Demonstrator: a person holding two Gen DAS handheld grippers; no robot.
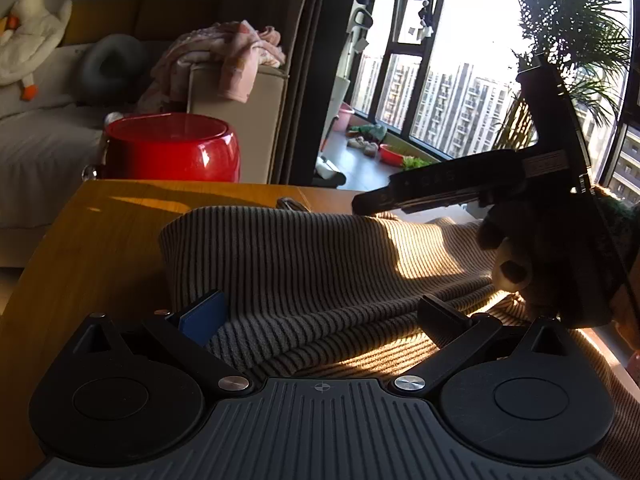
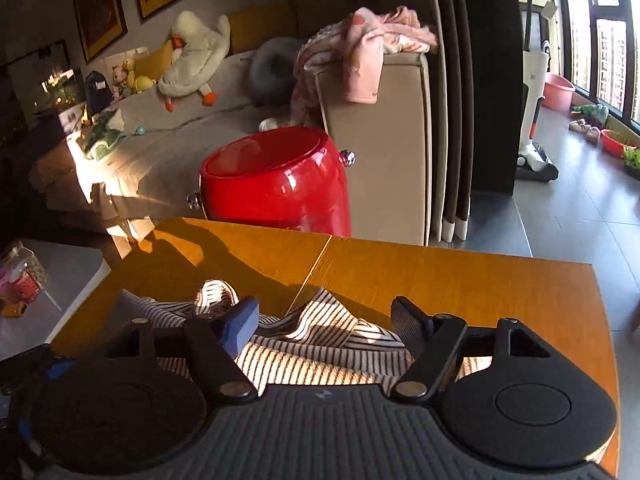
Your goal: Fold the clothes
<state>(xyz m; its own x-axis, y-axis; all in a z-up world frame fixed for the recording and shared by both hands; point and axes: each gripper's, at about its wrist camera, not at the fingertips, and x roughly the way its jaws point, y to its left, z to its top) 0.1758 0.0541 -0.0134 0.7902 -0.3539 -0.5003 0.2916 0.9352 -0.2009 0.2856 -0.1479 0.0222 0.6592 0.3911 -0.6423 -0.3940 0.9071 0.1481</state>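
Left wrist view: the striped knit garment (image 1: 304, 256), soft and limp, lies heaped on the wooden table (image 1: 100, 232) beneath the wide-open left gripper (image 1: 320, 312); right wrist view: the right gripper (image 2: 324, 320), jaws apart and empty, hovers over a thin rumpled edge, probably the best hold.

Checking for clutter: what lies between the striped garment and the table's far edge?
Bare wood only, shown in the right wrist view, between striped garment and table edge.

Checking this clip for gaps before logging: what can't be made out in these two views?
- Striped knit garment: near edge hidden behind left gripper body, left wrist view; type unclear.
- Right gripper: fingers apart over the fabric; contact unclear, right wrist view.
- Orange wooden table: cut by frame.
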